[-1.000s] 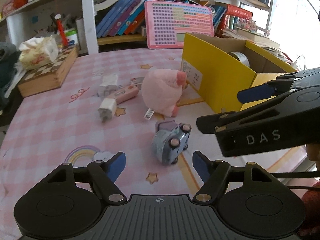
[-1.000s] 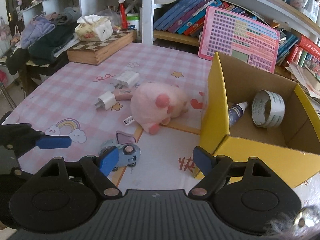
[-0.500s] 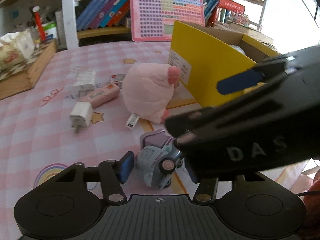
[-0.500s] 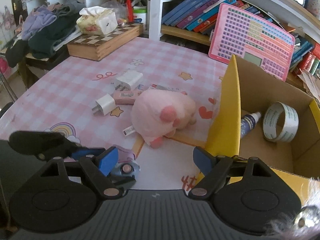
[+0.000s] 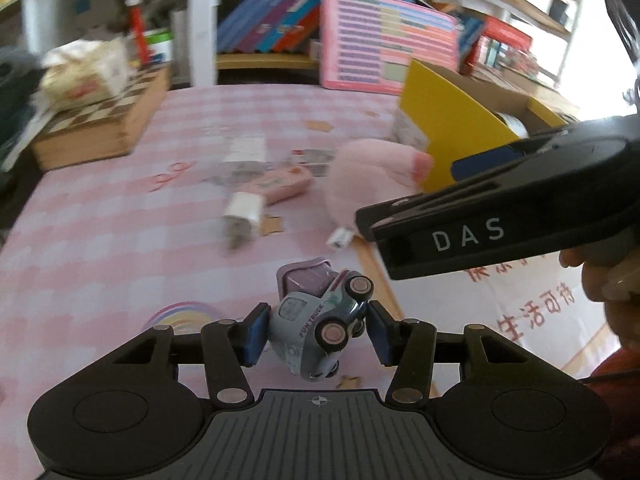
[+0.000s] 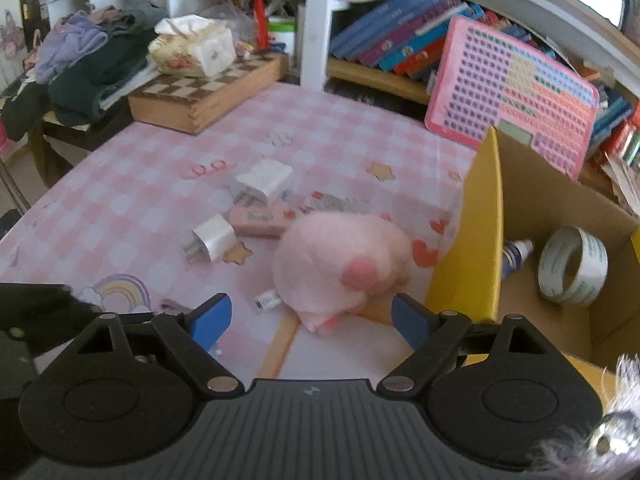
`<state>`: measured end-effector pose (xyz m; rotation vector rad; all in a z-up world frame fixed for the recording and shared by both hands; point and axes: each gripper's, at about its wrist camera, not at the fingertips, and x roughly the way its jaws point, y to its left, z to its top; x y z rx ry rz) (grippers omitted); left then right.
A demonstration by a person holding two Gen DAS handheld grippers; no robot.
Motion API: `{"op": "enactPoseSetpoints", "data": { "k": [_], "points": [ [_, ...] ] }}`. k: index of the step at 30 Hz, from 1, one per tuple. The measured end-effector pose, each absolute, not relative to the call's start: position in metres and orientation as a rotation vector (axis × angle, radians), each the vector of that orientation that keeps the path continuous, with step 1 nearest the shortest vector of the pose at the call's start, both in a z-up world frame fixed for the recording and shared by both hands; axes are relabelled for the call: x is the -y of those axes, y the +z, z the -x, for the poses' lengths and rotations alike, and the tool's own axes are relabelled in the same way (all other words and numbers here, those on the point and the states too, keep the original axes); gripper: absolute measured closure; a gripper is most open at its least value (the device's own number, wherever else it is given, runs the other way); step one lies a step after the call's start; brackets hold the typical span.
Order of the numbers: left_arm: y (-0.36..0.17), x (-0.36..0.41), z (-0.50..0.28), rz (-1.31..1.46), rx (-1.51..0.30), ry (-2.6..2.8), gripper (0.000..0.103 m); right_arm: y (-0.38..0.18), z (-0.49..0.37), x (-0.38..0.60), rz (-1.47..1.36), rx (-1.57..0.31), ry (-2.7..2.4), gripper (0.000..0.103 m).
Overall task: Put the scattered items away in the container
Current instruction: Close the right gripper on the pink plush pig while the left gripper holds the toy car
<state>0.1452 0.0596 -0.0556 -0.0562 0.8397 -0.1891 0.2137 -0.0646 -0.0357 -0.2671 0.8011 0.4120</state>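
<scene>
1. Lying tipped on its side on the pink checked tablecloth [image 5: 100,240], a small grey-blue toy truck [image 5: 316,320] lettered "FUN TRUCK" is bracketed by the blue pads of the left gripper [image 5: 316,334].
2. The left pad is seen against the truck's cab; the right pad sits just beside the wheels, so a full clench cannot be confirmed from this blurred view, though the truck appears grasped.
3. The right gripper [image 6: 310,318] is held spread wide, with nothing between its pads, above the cloth in front of a pink plush pig [image 6: 340,264].
4. The plush is seen resting close to the yellow wall of the cardboard box [image 6: 480,248].
5. Inside the box, a roll of tape [image 6: 572,266] and a small bottle [image 6: 514,258] are found.
6. Two white chargers [image 6: 212,238] [image 6: 266,180] and a pink bar-shaped item [image 6: 258,220] are scattered beyond the plush.
</scene>
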Motion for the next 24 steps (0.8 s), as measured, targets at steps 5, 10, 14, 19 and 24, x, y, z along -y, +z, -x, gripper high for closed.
{"op": "enactPoseSetpoints", "data": {
  "k": [5, 10, 14, 19, 24],
  "points": [
    [-0.046, -0.083, -0.140, 0.094, -0.843, -0.103, 0.053, -0.040, -0.224, 0.049, 0.254, -0.778, 0.326, 0.012],
    [-0.038, -0.100, -0.136, 0.111, -0.856, -0.046, 0.053, -0.040, -0.234, 0.038, 0.147, -0.789, 0.228, 0.011],
    [-0.032, -0.108, -0.132, 0.114, -0.853, -0.015, 0.053, -0.047, -0.243, 0.035, 0.081, -0.839, 0.114, 0.011],
    [-0.027, -0.115, -0.129, 0.111, -0.858, 0.011, 0.053, -0.062, -0.261, 0.040, -0.075, -0.867, -0.059, 0.012],
    [-0.023, -0.120, -0.129, 0.103, -0.864, 0.023, 0.053, -0.078, -0.274, 0.035, -0.133, -0.880, -0.136, 0.012]
  ]
}}
